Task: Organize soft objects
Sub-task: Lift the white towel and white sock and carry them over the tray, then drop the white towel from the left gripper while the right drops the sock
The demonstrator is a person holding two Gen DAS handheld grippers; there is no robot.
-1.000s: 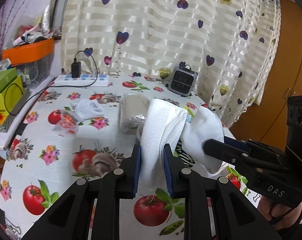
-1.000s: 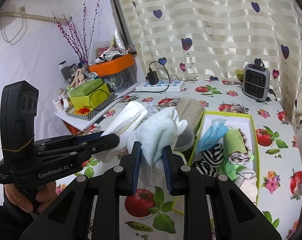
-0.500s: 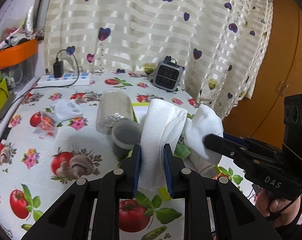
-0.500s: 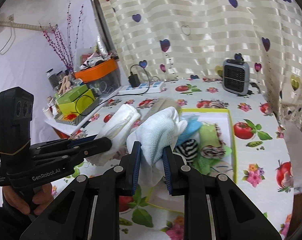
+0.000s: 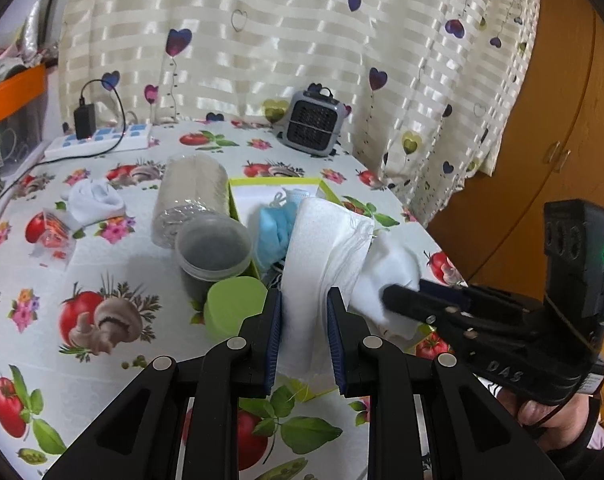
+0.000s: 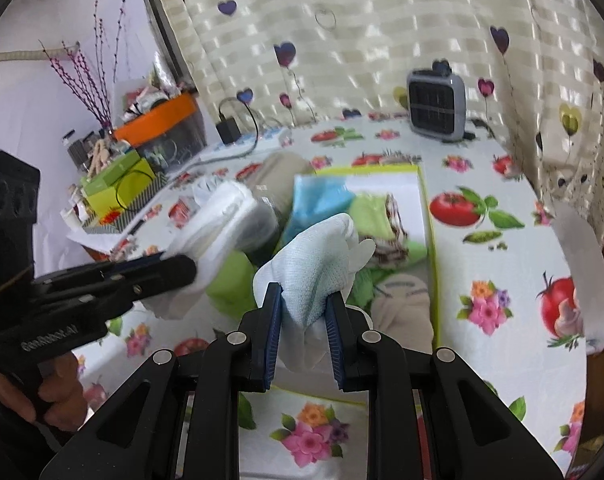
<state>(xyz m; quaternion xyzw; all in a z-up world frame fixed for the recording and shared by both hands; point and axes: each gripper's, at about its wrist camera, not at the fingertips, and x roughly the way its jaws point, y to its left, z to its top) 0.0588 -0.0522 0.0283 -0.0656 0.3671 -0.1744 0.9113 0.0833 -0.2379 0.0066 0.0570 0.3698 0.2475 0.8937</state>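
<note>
The white cloth (image 5: 321,248) is up in the air between the two hands, one end clamped in the left tongs (image 5: 303,320) and the other end bunched in the right tongs (image 6: 303,312), and it hangs just above the near end of the green-edged box (image 6: 429,240) on the table (image 5: 102,264). That box is already partly filled: a blue piece (image 6: 317,200), a light green roll (image 6: 371,212) and a striped one (image 6: 395,216) lie packed side by side inside, with a beige bundle (image 6: 401,300) nearer the front. So a good share of the sorting looks done, and this cloth seems next to go in. Left out on the table I can see a small white sock-like piece (image 5: 94,200) and a beige roll (image 5: 190,196) beside the box, near a lidded tub (image 5: 212,248), so there is more to put away
</note>
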